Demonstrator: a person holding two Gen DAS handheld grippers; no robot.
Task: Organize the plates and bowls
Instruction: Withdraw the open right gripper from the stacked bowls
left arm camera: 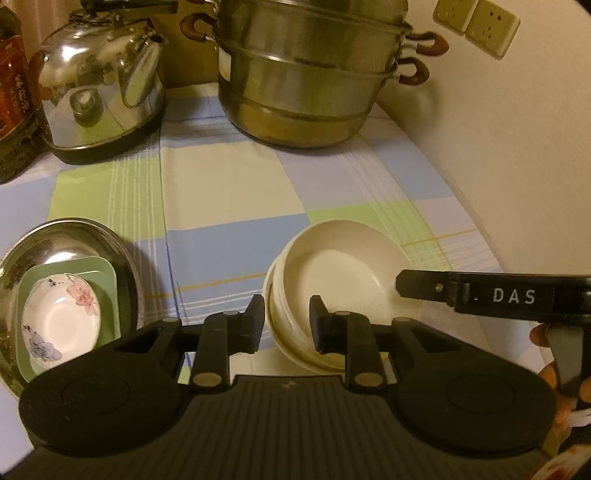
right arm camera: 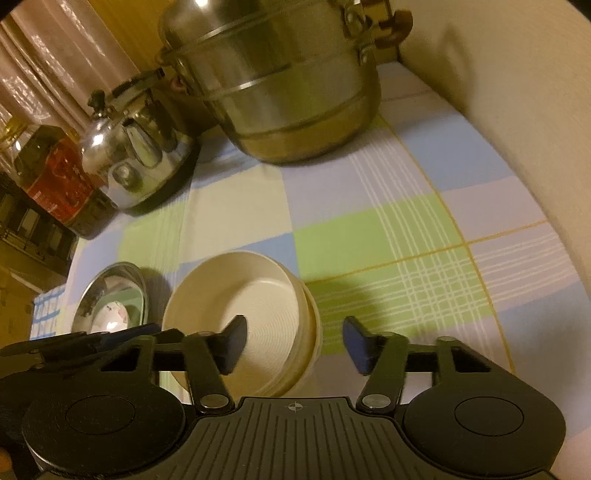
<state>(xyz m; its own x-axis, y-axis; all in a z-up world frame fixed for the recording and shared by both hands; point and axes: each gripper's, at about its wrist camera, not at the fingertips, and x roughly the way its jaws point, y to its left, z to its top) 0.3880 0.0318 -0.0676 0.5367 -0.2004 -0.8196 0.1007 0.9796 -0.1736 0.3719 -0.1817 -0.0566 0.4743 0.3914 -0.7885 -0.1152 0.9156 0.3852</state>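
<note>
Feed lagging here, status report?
Left gripper open, straddling near rim of stacked cream bowls. Right gripper open over their far rim. Nothing in the way.

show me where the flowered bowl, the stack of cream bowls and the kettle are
flowered bowl (left arm camera: 61, 321): left wrist view, on its white inner bottom.
stack of cream bowls (right arm camera: 258, 295): right wrist view, on the top bowl's inner floor.
kettle (left arm camera: 99, 85): left wrist view, on its shiny steel body.

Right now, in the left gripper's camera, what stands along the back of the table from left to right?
Dark bottle with red label → shiny kettle → big steel steamer pot → wall sockets.
</note>
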